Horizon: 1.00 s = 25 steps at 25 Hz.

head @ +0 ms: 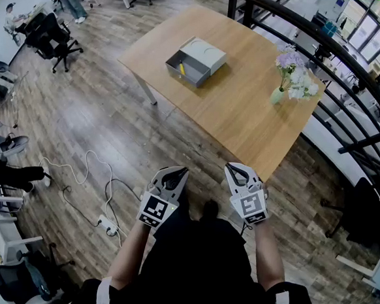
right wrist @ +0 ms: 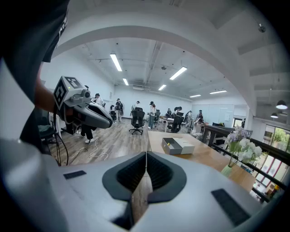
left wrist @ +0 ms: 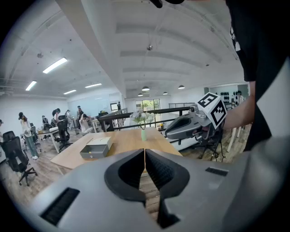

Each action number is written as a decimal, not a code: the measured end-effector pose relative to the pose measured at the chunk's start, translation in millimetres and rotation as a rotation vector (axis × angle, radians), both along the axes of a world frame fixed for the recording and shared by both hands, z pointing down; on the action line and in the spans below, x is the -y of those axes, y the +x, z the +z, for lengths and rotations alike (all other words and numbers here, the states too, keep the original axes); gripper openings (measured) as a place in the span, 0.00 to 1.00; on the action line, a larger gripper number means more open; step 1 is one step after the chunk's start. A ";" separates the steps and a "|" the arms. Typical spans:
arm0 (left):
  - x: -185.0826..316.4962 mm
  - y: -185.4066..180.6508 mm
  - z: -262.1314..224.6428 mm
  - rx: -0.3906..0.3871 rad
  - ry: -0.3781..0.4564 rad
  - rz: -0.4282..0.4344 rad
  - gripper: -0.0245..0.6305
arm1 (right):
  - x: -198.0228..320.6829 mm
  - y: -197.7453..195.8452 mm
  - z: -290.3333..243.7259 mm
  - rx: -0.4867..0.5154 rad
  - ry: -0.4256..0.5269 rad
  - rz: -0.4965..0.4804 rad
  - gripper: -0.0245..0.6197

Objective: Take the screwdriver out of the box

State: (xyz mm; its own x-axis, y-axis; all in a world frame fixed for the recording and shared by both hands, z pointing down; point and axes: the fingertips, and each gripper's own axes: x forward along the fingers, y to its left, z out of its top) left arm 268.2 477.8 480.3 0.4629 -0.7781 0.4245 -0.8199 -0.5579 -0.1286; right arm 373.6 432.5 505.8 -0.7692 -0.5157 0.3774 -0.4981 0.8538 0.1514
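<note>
Left tongs (head: 180,171) clenched, empty | right tongs (head: 232,168) clenched, empty | screwdriver (head: 181,67) inside open box (head: 185,76) on table (head: 245,116)

Grey box (head: 196,62) is sitting flat on the wooden table (head: 245,113), toward its far end. Its pale lid (head: 208,53) is covering only the far part, leaving the near compartment open. Screwdriver (head: 181,67), yellow-handled, is lying inside that open compartment.

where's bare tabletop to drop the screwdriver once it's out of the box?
Most of the table is bare: the wide wood between the box and the vase, and the corner nearest the camera. Tight spots are the narrow strip between box and nearest table edge, and around the flowers.
</note>
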 end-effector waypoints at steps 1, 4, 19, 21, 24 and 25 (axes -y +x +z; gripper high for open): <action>-6.2 -2.4 0.7 0.002 -0.004 -0.015 0.07 | -4.8 3.0 -0.3 0.010 -0.016 0.010 0.08; -24.1 -9.5 2.5 -0.004 -0.016 -0.061 0.08 | -17.0 9.4 -1.9 0.026 -0.039 0.022 0.08; -33.3 -37.9 8.0 -0.046 -0.010 -0.122 0.07 | -23.1 -2.8 -0.9 0.005 -0.050 0.032 0.08; -29.5 -44.0 9.2 -0.052 -0.010 -0.117 0.08 | -20.1 -8.4 -0.8 0.012 -0.058 0.035 0.08; -20.3 -56.0 11.2 -0.060 -0.011 -0.105 0.08 | -11.5 -20.4 -0.2 0.008 -0.057 0.049 0.08; -16.1 -60.9 11.6 -0.062 -0.012 -0.100 0.07 | -7.6 -25.2 -0.1 0.006 -0.057 0.056 0.08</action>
State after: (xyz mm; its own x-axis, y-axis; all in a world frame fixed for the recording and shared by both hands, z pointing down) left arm 207.3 493.9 491.9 0.4091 -0.8167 0.4069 -0.8776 -0.4743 -0.0697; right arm 348.4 440.1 505.6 -0.7422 -0.5352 0.4034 -0.5456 0.8320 0.1000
